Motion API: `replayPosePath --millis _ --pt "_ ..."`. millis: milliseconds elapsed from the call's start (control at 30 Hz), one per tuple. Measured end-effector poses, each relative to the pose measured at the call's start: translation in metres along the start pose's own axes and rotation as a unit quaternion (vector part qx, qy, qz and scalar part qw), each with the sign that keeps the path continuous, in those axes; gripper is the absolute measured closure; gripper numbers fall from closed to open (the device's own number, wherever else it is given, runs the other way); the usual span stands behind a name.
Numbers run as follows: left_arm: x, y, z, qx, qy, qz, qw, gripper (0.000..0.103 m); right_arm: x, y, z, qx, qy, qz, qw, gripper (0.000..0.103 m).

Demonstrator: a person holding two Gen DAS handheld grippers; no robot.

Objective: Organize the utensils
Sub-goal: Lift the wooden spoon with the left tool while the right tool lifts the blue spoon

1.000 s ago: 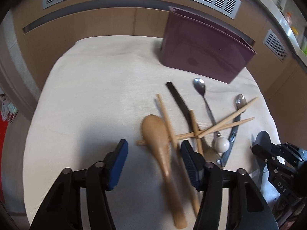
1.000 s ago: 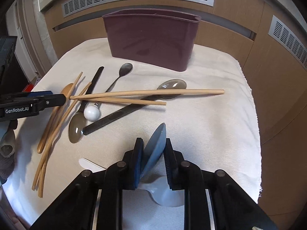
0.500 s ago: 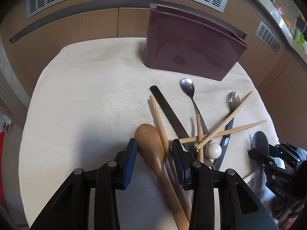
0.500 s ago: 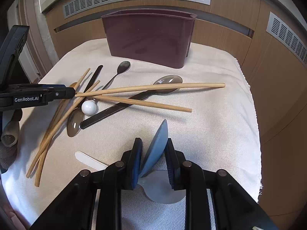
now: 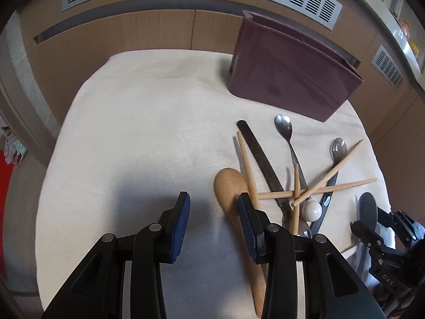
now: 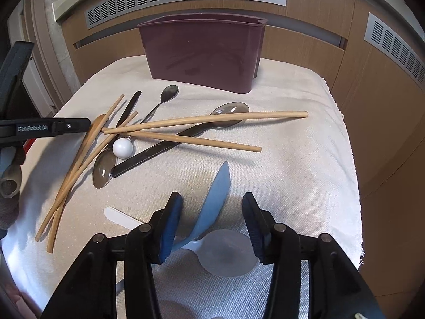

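Left wrist view: left tool [image 5: 213,219] gapes empty, its finger [image 5: 248,228] hiding the wooden spoon [image 5: 229,191] neck; right tool [image 6: 209,222] gapes too.

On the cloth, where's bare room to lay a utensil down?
Free: the cloth left of the wooden spoon, out to its left edge, and the strip between the long chopstick and the right hem. Crowded: the crossed pile around the white ball and the blue spoon at the right claw.
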State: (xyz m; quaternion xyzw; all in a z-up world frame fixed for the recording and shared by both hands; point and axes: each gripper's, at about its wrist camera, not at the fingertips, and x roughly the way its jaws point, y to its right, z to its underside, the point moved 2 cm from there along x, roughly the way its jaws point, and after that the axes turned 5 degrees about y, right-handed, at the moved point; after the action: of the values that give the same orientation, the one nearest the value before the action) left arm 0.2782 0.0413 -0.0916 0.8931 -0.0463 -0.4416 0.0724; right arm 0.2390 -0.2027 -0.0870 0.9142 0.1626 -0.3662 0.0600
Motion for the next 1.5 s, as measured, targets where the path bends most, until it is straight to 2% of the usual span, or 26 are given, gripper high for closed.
replayPosePath --millis 167,233,400,633,700,733,800,833,867,967,1100,1200,1267,1367,1433,1500 --pt "0.009 0.02 0.0 0.024 -0.009 0.01 0.9996 0.064 -0.001 0.001 0.001 0.003 -0.001 0.002 1.0 0.05" --pt "0.01 0.026 0.002 0.042 -0.006 0.002 0.9991 0.064 -0.001 0.001 0.001 0.002 -0.001 0.003 1.0 0.048" --pt "0.013 0.026 0.0 0.059 -0.011 0.0 0.9982 0.064 -0.002 0.0 0.002 0.004 0.002 0.007 1.0 0.045" --pt "0.013 0.032 0.003 0.091 -0.021 -0.007 0.9956 0.064 0.002 0.003 0.002 0.065 -0.018 0.032 0.997 0.043" --pt "0.013 0.032 0.003 0.09 -0.023 -0.004 0.9957 0.064 0.006 0.0 -0.003 0.065 -0.018 0.043 0.997 0.044" --pt "0.013 0.03 0.002 0.084 -0.024 -0.002 0.9961 0.064 0.008 -0.002 -0.007 0.063 -0.028 0.048 0.996 0.046" --pt "0.012 0.028 0.001 0.075 -0.028 0.003 0.9968 0.064 0.013 -0.005 -0.012 0.049 -0.033 0.053 0.997 0.068" --pt "0.012 0.026 0.0 0.069 -0.028 0.007 0.9972 0.064 0.012 -0.009 -0.015 0.036 -0.033 0.052 0.997 0.086" --pt "0.012 0.024 0.0 0.062 -0.027 0.013 0.9976 0.064 0.01 -0.011 -0.017 0.03 -0.03 0.048 0.998 0.09" --pt "0.011 0.022 0.0 0.054 -0.027 0.031 0.9977 0.059 0.0 -0.014 -0.02 0.014 -0.013 0.025 1.0 0.093" --pt "0.013 0.022 -0.003 0.037 -0.045 0.065 0.9962 0.039 -0.008 -0.009 -0.017 0.013 -0.001 0.005 1.0 0.093" --pt "0.014 0.027 -0.005 0.029 -0.045 0.058 0.9969 0.038 -0.008 -0.003 -0.011 0.018 0.001 0.0 1.0 0.093" --pt "0.015 0.03 -0.006 0.03 -0.037 0.048 0.9977 0.039 -0.007 0.002 -0.006 0.024 0.0 -0.002 1.0 0.093" --pt "0.016 0.032 -0.008 0.035 -0.025 0.027 0.9987 0.056 -0.006 0.005 -0.002 0.025 -0.001 -0.005 1.0 0.093" --pt "0.017 0.029 -0.01 0.037 -0.021 0.024 0.9988 0.072 -0.007 0.004 -0.002 0.022 0.003 -0.006 1.0 0.093" --pt "0.016 0.029 -0.009 0.038 -0.018 0.025 0.9988 0.072 -0.01 0.004 -0.003 0.02 0.009 -0.008 1.0 0.093"
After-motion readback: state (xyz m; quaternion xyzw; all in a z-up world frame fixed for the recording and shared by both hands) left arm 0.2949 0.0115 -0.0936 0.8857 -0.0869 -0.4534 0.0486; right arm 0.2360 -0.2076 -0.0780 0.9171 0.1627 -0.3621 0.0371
